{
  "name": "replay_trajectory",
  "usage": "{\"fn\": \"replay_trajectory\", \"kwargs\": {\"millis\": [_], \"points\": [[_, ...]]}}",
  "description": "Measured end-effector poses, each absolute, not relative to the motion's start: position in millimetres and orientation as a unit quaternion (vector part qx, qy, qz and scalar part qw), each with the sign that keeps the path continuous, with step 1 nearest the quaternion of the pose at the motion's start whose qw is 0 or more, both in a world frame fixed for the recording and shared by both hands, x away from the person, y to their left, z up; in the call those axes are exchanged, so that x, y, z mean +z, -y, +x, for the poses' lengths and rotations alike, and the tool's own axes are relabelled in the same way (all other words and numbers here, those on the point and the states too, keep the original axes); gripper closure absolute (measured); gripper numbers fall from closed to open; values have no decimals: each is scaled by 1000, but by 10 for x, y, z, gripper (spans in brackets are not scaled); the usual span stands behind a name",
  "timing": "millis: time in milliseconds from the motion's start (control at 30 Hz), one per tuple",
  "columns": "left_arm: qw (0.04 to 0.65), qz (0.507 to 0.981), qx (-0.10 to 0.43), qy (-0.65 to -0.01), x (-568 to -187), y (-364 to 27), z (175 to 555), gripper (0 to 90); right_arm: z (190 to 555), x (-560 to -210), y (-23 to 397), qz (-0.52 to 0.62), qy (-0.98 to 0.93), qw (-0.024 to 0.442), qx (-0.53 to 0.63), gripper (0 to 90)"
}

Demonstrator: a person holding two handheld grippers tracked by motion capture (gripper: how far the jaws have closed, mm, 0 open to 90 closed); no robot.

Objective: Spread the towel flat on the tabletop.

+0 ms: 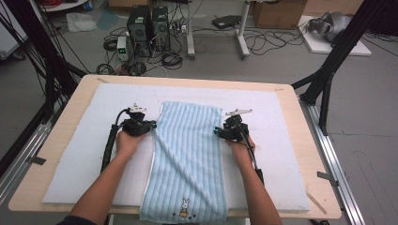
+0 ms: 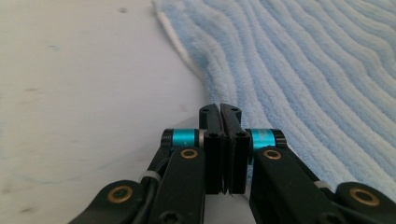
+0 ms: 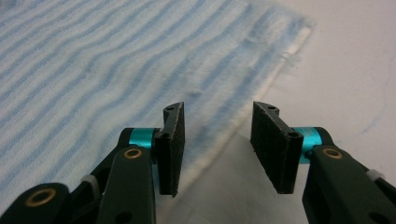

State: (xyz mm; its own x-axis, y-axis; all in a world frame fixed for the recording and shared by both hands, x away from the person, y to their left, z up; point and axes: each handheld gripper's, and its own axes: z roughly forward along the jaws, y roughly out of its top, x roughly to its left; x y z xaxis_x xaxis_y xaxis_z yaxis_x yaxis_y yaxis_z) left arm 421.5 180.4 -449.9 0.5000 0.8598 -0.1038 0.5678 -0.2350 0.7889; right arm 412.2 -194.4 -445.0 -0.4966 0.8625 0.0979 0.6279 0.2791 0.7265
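One table [image 1: 300,140] carries one white mat [image 1: 84,140] and one blue striped towel [image 1: 187,150] lying lengthwise down its middle — a small rabbit picture [image 1: 185,206] near its end, no readable writing. Left gripper [image 1: 151,125] at the towel's left edge, jaws pressed together, gripping nothing visible; right gripper [image 1: 217,132] spread over the right edge.

Black tool [image 2: 223,112] jaws — teal collars, brass screws

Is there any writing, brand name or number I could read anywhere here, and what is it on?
No text can be read in these pictures.
Towel: a small rabbit picture near its near end, with no words by it.
Computer towers on the floor: any labels are too small to read.
Cardboard box: any print is too small to read.
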Motion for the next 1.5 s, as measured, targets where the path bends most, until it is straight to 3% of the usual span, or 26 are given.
{"fn": "replay_trajectory", "kwargs": {"millis": [167,233,300,367,567,600,667,700,733,800,1000,1233,1400,1500], "points": [[407,749,187,-488,-4510,-1943,4260,878,4132,-4438,1815,471,-780,147,384,545],[408,746,186,-491,-4511,-1962,4267,878,4145,-4456,1736,458,-793,151,373,635],[409,745,187,-493,-4511,-1965,4283,878,4168,-4455,1705,446,-800,161,368,830],[407,744,188,-495,-4509,-1964,4309,878,4208,-4454,1681,445,-802,162,365,862],[410,736,187,-505,-4513,-1931,4385,867,4354,-4431,1622,466,-788,217,339,870],[408,739,193,-500,-4508,-1904,4382,837,4377,-4430,1620,471,-782,233,336,870],[406,737,197,-503,-4508,-1899,4379,662,4402,-4428,1621,486,-765,252,338,866],[408,733,192,-509,-4508,-1909,4378,662,4402,-4428,1621,486,-765,252,338,866],[416,728,179,-514,-4507,-1932,4375,546,4414,-4438,1639,493,-760,246,343,833],[419,731,175,-509,-4487,-1990,4303,497,4388,-4427,1658,492,-759,239,353,778],[439,735,156,-492,-4489,-2091,4085,467,4210,-4297,1787,470,-757,216,399,676],[460,743,135,-468,-4473,-2117,3806,462,3895,-4257,1874,438,-784,183,400,636],[465,747,133,-457,-4502,-2122,3619,465,3695,-4329,1830,432,-799,161,386,653],[463,747,130,-458,-4506,-2133,3571,465,3652,-4436,1791,433,-810,151,366,743]]}}
